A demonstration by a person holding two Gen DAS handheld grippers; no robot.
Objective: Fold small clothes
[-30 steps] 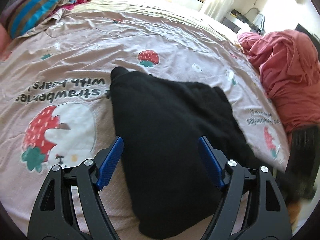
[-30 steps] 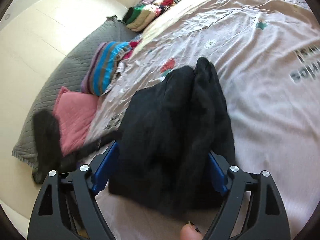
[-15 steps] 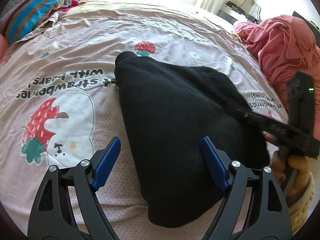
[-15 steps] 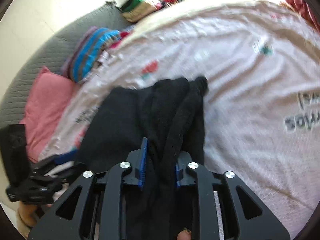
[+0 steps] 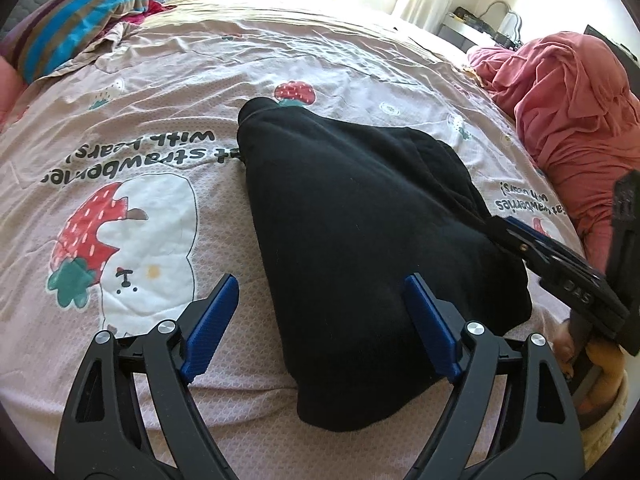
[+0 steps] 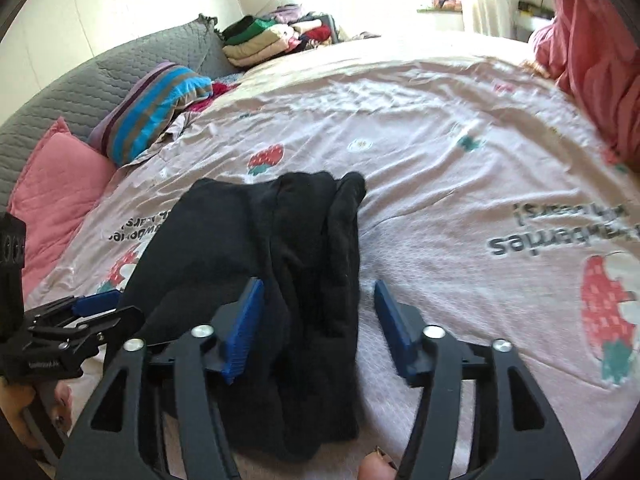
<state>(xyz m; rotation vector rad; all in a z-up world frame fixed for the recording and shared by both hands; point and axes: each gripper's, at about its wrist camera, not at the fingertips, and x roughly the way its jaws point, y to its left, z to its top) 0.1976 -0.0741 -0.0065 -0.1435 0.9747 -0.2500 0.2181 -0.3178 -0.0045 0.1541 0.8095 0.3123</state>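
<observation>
- I have the black garment lying on the bedspread of the bed, roughly middle, narrowed to a point at its far end and bunched into lengthwise ridges along one side.
- My judgement: I am between folds. The cloth is doubled over lengthwise and I am letting go of its near edge.
- My right tool is opening; the garment's thick edge lies between its blue pads, but they no longer press on it.
- My left tool stands wide apart over the garment's near end, gripping nothing.
- Next move, as I judge it: take the near end with both tools and carry it toward the far point, keeping the stacked layers from sliding apart.
- The left view shows the garment's smooth broad face and the red cloth heap beside the bed's edge.
- The right view alone shows the bunched ridges, the folded clothes stack and the pink pillow.
</observation>
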